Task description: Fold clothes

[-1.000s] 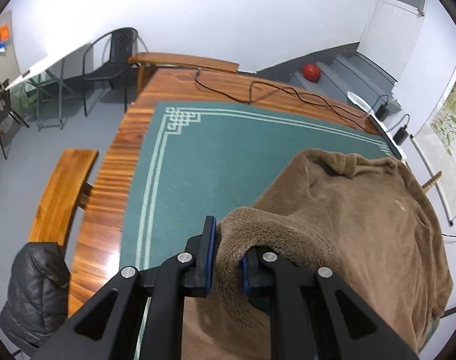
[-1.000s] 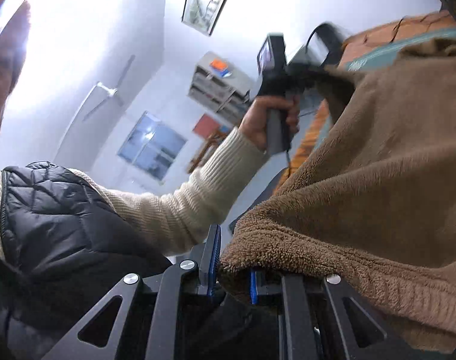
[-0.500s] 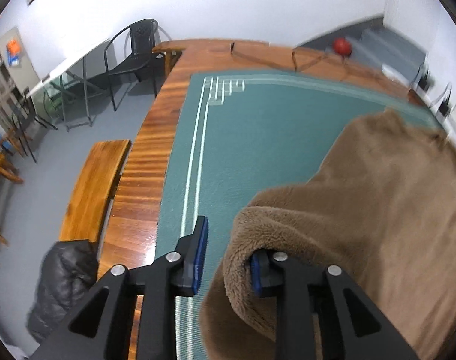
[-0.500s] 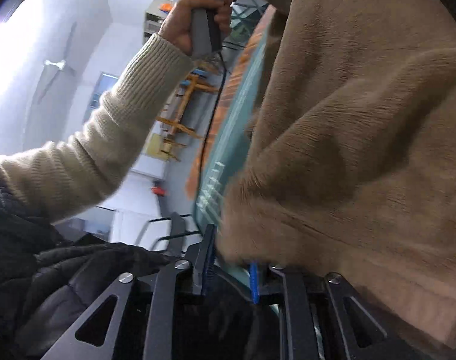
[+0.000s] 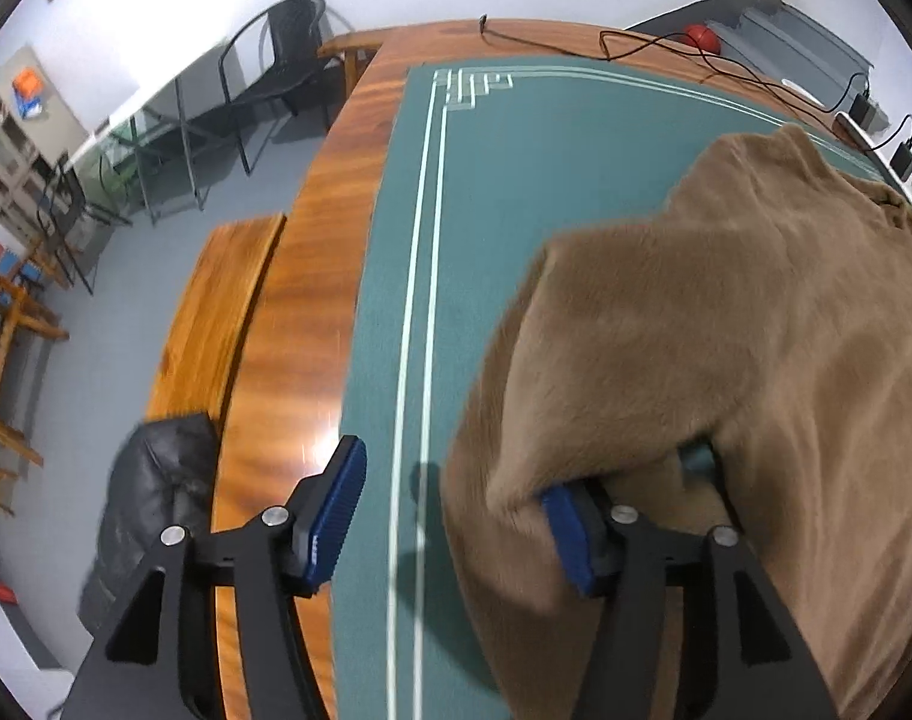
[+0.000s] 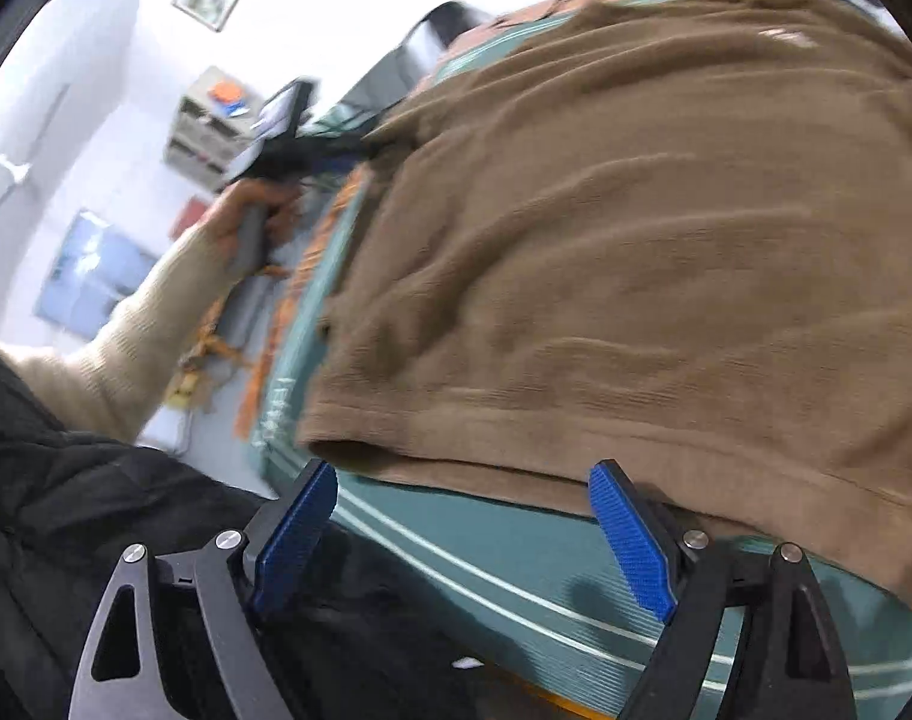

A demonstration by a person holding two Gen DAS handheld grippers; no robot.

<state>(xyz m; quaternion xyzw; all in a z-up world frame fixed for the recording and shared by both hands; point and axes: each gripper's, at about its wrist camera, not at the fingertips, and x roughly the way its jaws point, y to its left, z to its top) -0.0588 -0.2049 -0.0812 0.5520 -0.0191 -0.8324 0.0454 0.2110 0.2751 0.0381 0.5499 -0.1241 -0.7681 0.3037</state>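
Brown fleece garment (image 5: 726, 312) lies on the green table mat (image 5: 486, 192), filling the right half of the left wrist frame and the upper right of the right wrist frame (image 6: 636, 210).

Left gripper (image 5: 456, 516), lower centre: jaws opening. A fold of fleece drapes over the right-hand blue pad; the left-hand pad stands clear over bare mat. Nothing pinched.

Right gripper (image 6: 468, 540), bottom of frame: jaws opening, wide apart. The garment's hem lies just beyond the pads, not between them.

Risks, as judged:
- Fleece nap may cling to the ribbed pad of the left gripper, so pulling away could drag the fold open.
- Near hem sits close to the mat's near edge; a snag on the right gripper could pull it off the table.
- Thick pile may spring the fold back up.

Surface: polished wooden table (image 5: 312, 276) under the mat, which carries a pale line border. Black cables (image 5: 666, 51) trail along the far edge.

Room: wooden bench (image 5: 216, 312) at left, black chair (image 5: 276, 66) upper left, red ball (image 5: 702, 39) on steps upper right. The person's cream sleeve (image 6: 138, 324) shows at left of the right wrist frame.
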